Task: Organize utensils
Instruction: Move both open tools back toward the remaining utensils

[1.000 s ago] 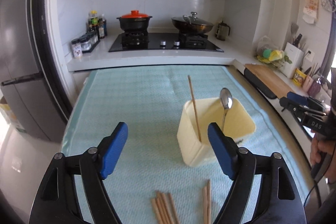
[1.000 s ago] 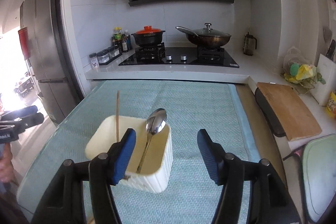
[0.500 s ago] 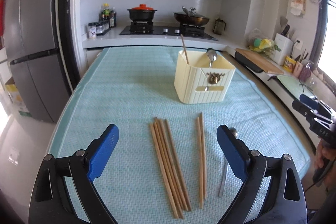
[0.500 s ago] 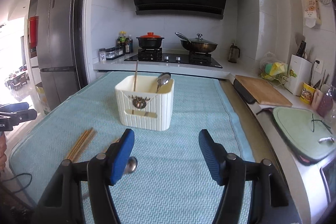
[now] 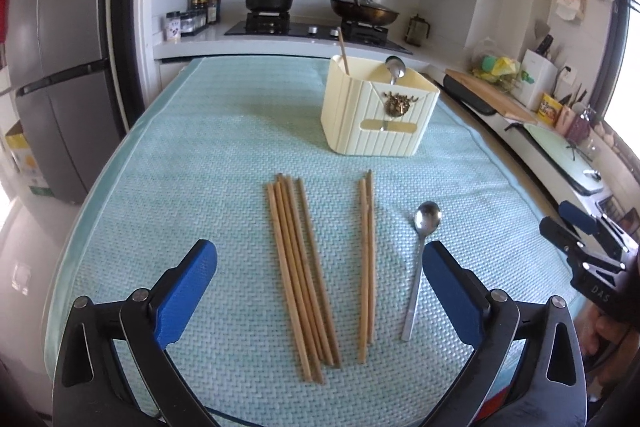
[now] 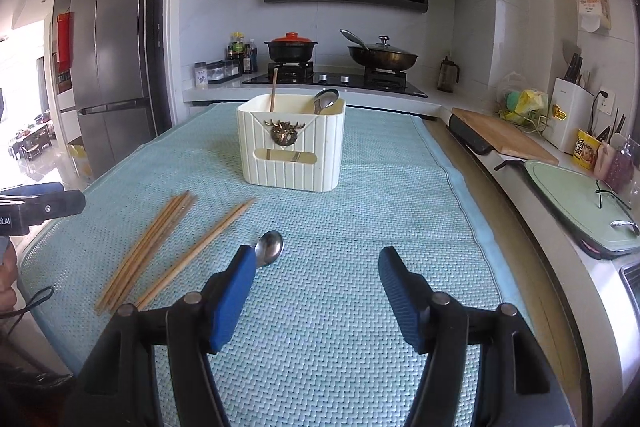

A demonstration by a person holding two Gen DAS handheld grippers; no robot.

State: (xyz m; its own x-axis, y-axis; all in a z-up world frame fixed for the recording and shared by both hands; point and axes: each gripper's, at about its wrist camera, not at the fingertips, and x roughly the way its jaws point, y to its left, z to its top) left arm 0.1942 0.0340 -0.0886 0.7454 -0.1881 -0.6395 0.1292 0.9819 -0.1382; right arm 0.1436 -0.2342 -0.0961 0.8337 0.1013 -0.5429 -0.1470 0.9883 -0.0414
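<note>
Chopsticks (image 5: 304, 275) lie loose on the teal mat (image 5: 200, 155) in front of the cream holder (image 5: 376, 115), a spoon (image 5: 420, 259) beside them. Left gripper (image 5: 320, 291) has just been opening, nothing between its jaws; right gripper (image 6: 316, 291) is open and empty.

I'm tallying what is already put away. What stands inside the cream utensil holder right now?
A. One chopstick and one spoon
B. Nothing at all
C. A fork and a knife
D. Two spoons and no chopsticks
A: a single chopstick and one spoon stick up out of the cream holder; the remaining chopsticks lie on the mat.
</note>
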